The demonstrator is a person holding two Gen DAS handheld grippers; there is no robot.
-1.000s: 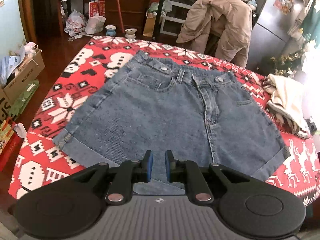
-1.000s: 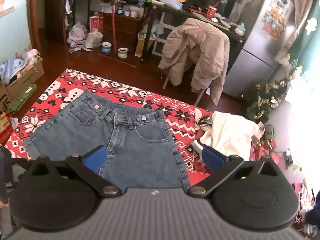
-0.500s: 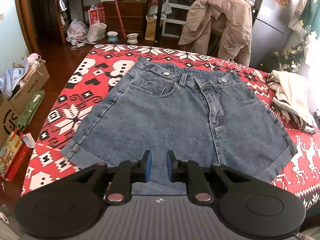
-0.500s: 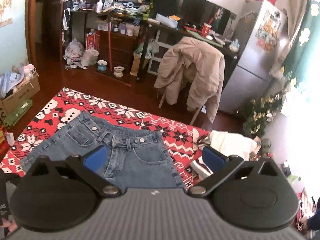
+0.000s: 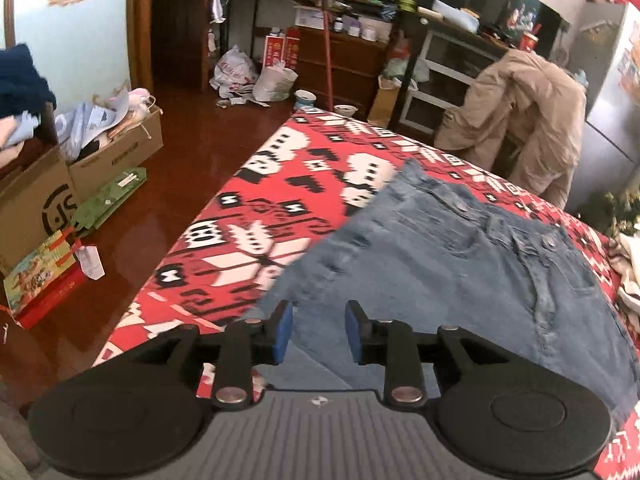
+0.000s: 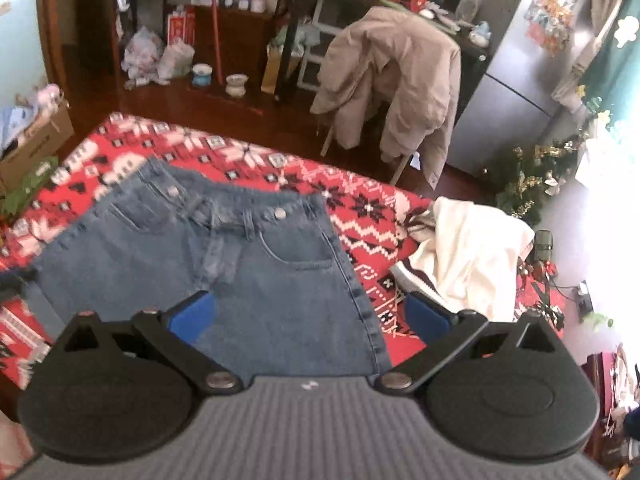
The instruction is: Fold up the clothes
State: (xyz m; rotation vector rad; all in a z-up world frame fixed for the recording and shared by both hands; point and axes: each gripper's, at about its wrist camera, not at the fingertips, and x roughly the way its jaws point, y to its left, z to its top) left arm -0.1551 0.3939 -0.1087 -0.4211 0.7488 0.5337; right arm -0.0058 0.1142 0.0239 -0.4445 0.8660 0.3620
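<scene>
Blue denim shorts [image 5: 448, 272] lie flat, front side up, on a red patterned tablecloth [image 5: 288, 200]. They also show in the right wrist view [image 6: 224, 256]. My left gripper [image 5: 318, 332] hovers over the shorts' left leg hem, jaws partly open and empty. My right gripper [image 6: 308, 316] is wide open and empty above the shorts' right leg, near its side seam.
A cream and striped garment [image 6: 468, 248] lies on the cloth right of the shorts. A chair with a beige coat [image 6: 392, 80] stands behind the table. Cardboard boxes [image 5: 60, 184] sit on the floor at the left. A fridge [image 6: 528, 64] stands at the back right.
My left gripper swung left toward the shorts' left hem and its jaws opened from nearly shut. My right gripper came down and closer over the right leg, staying wide open.
</scene>
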